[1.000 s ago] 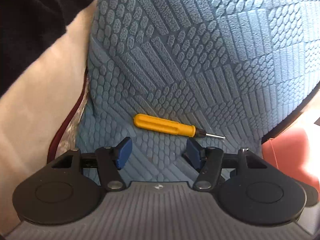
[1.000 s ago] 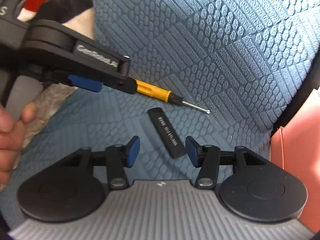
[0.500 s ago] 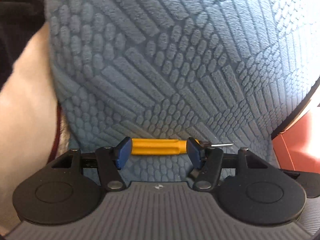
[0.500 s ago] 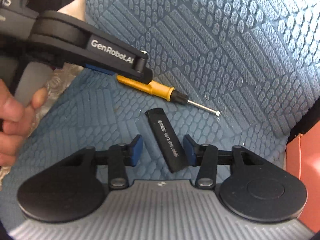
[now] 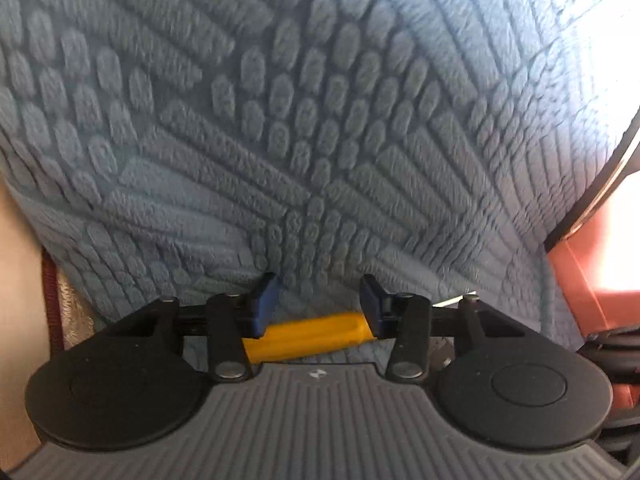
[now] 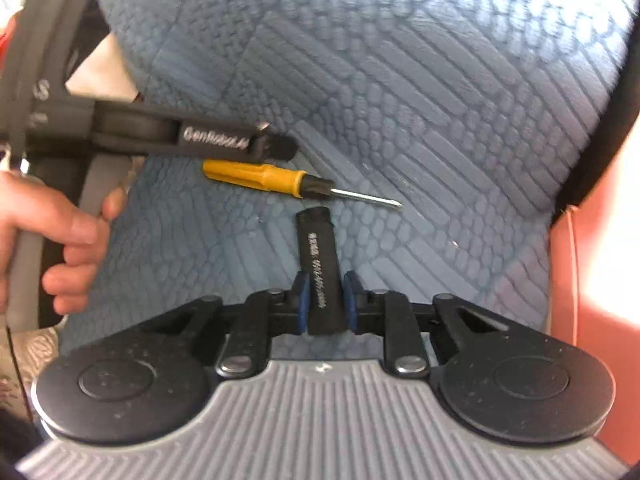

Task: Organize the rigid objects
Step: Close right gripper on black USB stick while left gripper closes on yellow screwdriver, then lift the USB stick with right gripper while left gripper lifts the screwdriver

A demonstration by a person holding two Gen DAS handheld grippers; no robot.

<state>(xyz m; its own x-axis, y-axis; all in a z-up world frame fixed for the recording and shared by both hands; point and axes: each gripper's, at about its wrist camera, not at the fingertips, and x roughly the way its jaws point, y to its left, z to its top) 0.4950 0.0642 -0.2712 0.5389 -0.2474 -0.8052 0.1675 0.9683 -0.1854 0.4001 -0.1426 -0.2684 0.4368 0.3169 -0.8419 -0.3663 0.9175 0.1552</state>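
A yellow-handled screwdriver (image 6: pixel 260 176) lies on the blue textured cushion (image 6: pixel 400 100), tip pointing right. My left gripper (image 5: pixel 318 300) is open above it; in the left wrist view the yellow handle (image 5: pixel 308 336) shows low between the blue pads, behind the fingertips. The left gripper also shows in the right wrist view (image 6: pixel 276 146), held by a hand, just over the handle. My right gripper (image 6: pixel 324 304) is shut on a black oblong block with white print (image 6: pixel 320 268), which points toward the screwdriver.
An orange-red surface (image 6: pixel 592 260) lies beyond the cushion's dark right edge. A cream cloth (image 5: pixel 16 280) and a dark red trim (image 5: pixel 50 300) lie at the left. The person's hand (image 6: pixel 48 232) grips the left tool's handle.
My right gripper has moved forward and closed on the black block. My left gripper has moved forward over the screwdriver, whose handle now sits low between its narrower, open jaws.
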